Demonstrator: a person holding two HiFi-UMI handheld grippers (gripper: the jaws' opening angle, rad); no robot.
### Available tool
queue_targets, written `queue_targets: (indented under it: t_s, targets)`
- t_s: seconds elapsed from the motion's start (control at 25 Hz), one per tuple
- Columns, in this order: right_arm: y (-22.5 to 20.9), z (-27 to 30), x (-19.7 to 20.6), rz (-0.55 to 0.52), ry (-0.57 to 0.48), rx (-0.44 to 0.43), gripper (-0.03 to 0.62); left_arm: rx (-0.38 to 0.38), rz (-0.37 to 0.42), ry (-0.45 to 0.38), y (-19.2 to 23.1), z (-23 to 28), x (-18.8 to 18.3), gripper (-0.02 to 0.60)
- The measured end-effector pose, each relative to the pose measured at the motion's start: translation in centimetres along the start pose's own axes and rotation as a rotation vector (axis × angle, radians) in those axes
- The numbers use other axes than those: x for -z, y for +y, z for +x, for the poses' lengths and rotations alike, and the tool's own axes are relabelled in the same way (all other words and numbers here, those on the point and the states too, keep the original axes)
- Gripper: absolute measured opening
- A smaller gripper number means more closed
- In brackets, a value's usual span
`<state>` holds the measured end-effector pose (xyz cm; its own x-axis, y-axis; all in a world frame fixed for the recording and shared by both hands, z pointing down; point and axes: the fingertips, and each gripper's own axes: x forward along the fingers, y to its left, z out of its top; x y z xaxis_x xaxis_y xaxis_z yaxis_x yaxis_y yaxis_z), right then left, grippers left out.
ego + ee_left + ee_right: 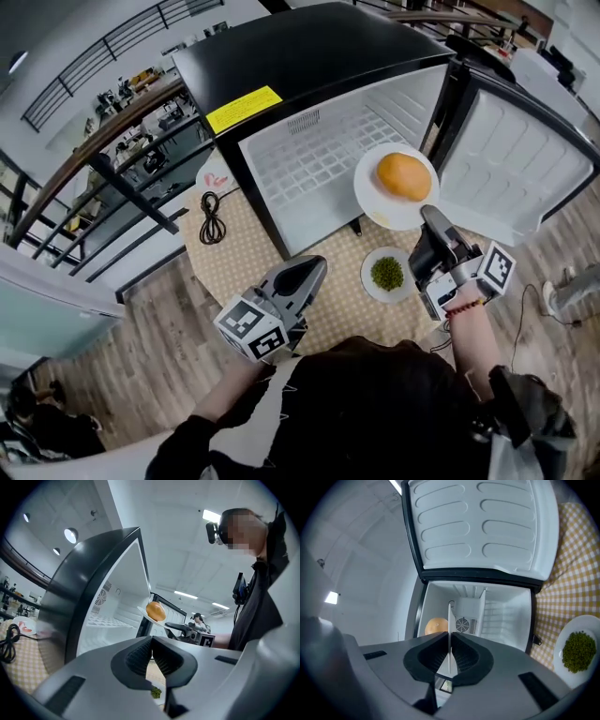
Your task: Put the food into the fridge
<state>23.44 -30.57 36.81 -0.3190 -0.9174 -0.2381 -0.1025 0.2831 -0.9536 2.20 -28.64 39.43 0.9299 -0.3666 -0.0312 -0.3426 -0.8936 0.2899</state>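
Observation:
A black mini fridge [309,56] stands on the checked table with its door [511,159] swung open to the right and its white inside bare. My right gripper [433,221] is shut on the rim of a white plate [375,197] that carries an orange bun [404,175], held up in front of the fridge opening. In the right gripper view the plate [451,630] shows edge-on between the pads, the bun [436,626] to its left. My left gripper [305,274] hangs lower left, shut and holding nothing. A second white plate with green peas [386,273] lies on the table.
A coiled black cable [212,217] and a small white dish with something pink [214,176] lie on the checked cloth [234,262] left of the fridge. Railings and a lower floor show beyond the table at the left.

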Motion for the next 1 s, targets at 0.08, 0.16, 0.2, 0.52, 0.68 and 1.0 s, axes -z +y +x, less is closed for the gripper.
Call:
queue_targets:
  t_s: [0.08,0.16,0.2,0.52,0.68,1.0]
  targets:
    - [-0.7,1.3,-0.6,-0.022,0.019,0.015,0.034,-0.012,0.003,0.007,0.7,0.2,-0.3,0.012]
    - [-1.2,2.4,-1.2,-0.021,0.026,0.015,0.034,-0.028,0.035,0.021,1.0,0.5,-0.7,0.012]
    - [-1.5,3.0,-1.5,-0.007,0.027,0.011,0.034,-0.043,0.051,0.025,1.2,0.6,-1.0,0.012]
    - [-3.3,7.6,-4.0,0.009,0.007,0.048,0.034,-0.140,0.052,0.017,1.7,1.0,-2.5,0.012]
    - [-4.7,9.6,-4.7,-0.034,0.007,0.098,0.034,-0.197,0.051,0.054,2.1,-0.3,-1.2,0.012]
    - [-7.0,12.8,-5.1,0.030,-0.014,0.143,0.034,-0.276,-0.008,-0.019,2.2,-1.9,-1.9,0.012]
